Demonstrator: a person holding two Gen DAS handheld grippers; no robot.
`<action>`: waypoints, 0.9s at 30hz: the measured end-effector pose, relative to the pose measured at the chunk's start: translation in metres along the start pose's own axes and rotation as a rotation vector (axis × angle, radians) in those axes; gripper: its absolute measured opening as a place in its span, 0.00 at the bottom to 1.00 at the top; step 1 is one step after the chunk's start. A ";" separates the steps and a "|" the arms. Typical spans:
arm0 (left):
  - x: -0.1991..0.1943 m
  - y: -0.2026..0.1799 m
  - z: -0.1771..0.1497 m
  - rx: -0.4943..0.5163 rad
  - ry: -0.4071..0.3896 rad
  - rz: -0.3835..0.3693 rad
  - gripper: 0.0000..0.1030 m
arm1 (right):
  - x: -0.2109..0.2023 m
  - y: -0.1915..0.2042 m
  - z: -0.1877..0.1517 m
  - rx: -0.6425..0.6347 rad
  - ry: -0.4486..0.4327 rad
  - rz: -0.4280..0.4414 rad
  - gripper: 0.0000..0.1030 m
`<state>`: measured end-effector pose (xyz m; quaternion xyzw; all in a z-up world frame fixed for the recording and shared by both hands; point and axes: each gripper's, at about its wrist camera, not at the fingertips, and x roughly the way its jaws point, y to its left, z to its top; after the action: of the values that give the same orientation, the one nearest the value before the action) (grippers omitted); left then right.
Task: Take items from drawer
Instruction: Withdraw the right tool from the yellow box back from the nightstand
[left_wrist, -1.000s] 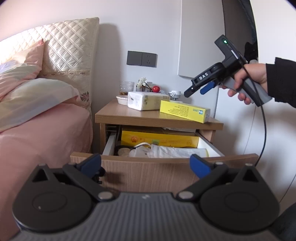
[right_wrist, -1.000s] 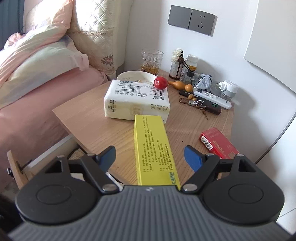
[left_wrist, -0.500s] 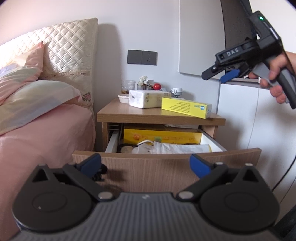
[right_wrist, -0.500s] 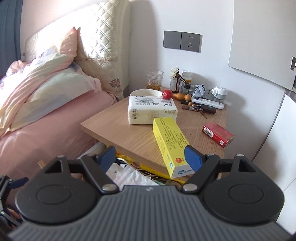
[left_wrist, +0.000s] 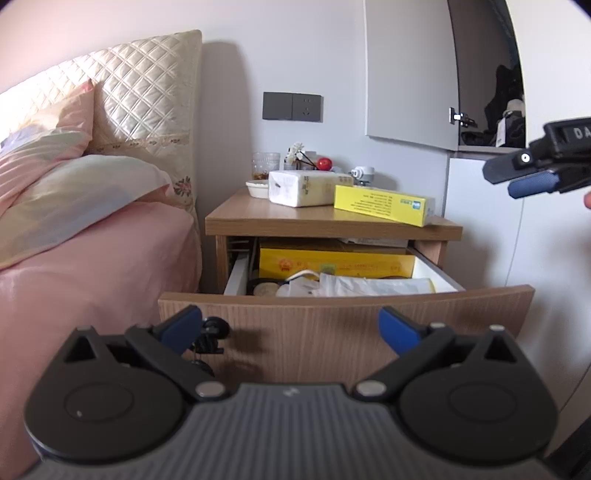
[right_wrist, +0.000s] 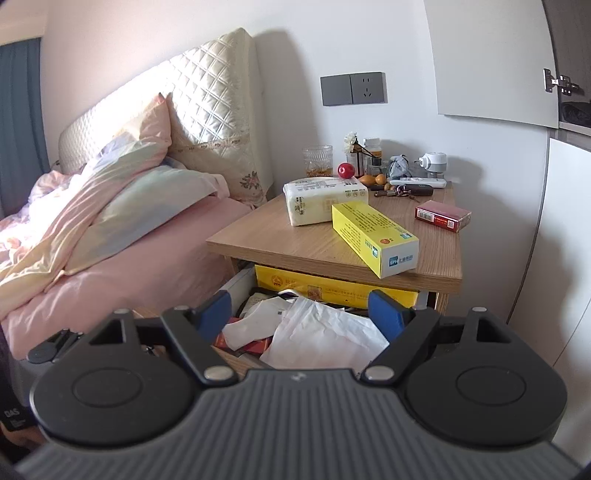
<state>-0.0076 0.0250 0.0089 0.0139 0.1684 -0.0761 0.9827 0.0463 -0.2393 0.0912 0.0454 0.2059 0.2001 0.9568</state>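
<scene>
The nightstand drawer (left_wrist: 343, 325) stands pulled open, also in the right wrist view (right_wrist: 236, 284). Inside lie a large yellow box (left_wrist: 336, 262), white crumpled paper bags (right_wrist: 317, 332) and small red items (right_wrist: 255, 345). A long yellow carton (right_wrist: 373, 236) rests on the nightstand top (left_wrist: 325, 221), near its front edge. My left gripper (left_wrist: 290, 326) is open and empty, low in front of the drawer face. My right gripper (right_wrist: 299, 312) is open and empty, held above the open drawer; it shows at the right edge of the left wrist view (left_wrist: 535, 173).
On the nightstand top are a tissue pack (right_wrist: 325, 199), a red cigarette pack (right_wrist: 441, 216), a glass (right_wrist: 317, 166), a red ball (right_wrist: 345, 170), keys and bottles at the back. A bed with pink sheets (right_wrist: 122, 266) is on the left. A white cabinet (left_wrist: 480, 221) is on the right.
My right gripper has pulled back and away from the nightstand top, leaving the yellow carton there. The left gripper has drawn back slightly from the drawer.
</scene>
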 end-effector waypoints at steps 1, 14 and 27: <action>0.000 -0.001 -0.001 0.006 0.000 0.001 1.00 | -0.005 0.000 -0.006 0.005 -0.013 0.002 0.81; 0.003 -0.015 -0.003 0.028 -0.012 0.018 1.00 | -0.029 0.007 -0.076 0.034 -0.165 -0.057 0.81; 0.002 -0.015 -0.005 0.022 -0.023 0.038 1.00 | -0.033 0.007 -0.123 0.047 -0.294 -0.187 0.81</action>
<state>-0.0092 0.0102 0.0038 0.0272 0.1559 -0.0595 0.9856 -0.0343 -0.2458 -0.0077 0.0772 0.0716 0.0965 0.9897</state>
